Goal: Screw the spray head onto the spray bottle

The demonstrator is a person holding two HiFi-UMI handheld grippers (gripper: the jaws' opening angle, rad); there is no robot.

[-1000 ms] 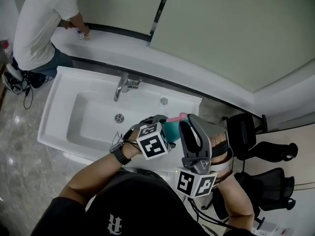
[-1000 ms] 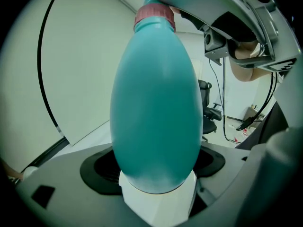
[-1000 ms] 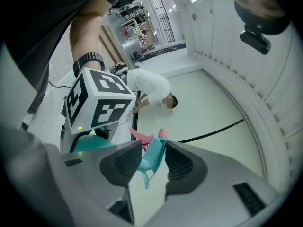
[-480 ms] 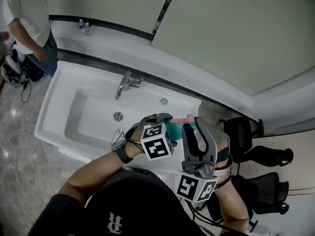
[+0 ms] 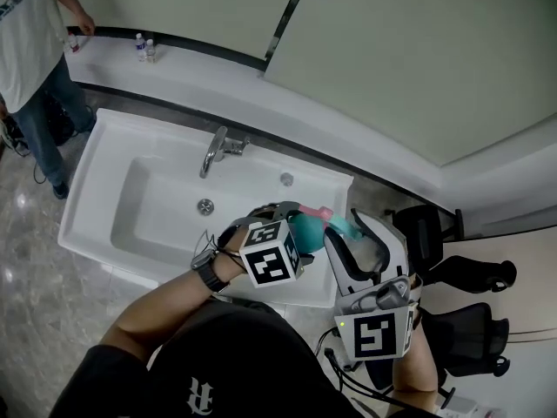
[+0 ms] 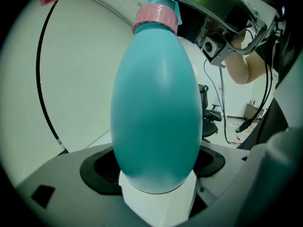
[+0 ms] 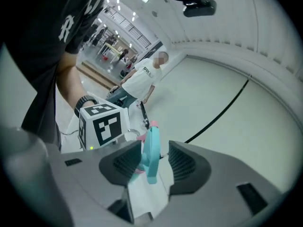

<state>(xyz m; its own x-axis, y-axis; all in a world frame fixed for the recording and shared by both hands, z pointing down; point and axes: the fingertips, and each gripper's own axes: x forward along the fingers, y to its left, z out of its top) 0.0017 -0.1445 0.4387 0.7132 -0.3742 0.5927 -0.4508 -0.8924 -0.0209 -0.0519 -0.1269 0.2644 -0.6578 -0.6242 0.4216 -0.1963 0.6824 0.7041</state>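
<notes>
A teal spray bottle [image 5: 304, 232] is held over the sink's front rim, and my left gripper [image 5: 296, 233] is shut on its body. In the left gripper view the bottle [image 6: 156, 108] fills the space between the jaws, with its pink collar [image 6: 156, 19] at the top. The teal spray head [image 5: 337, 225] sits on the bottle's neck. My right gripper [image 5: 344, 236] is shut on it from the right. In the right gripper view the spray head [image 7: 152, 152] stands edge-on between the pads [image 7: 124, 162], and the left gripper's marker cube [image 7: 102, 124] lies just behind it.
A white sink [image 5: 104, 207] with a chrome faucet [image 5: 218, 150] lies below and to the left of the grippers. Two small bottles [image 5: 144, 46] stand on the back ledge. A person [image 5: 26, 50] stands at the far left. Black office chairs [image 5: 452, 268] are at the right.
My right gripper has turned on the spray head, and its marker cube has swung right and lower. The bottle has stayed in the left gripper. The person at the back has moved left.
</notes>
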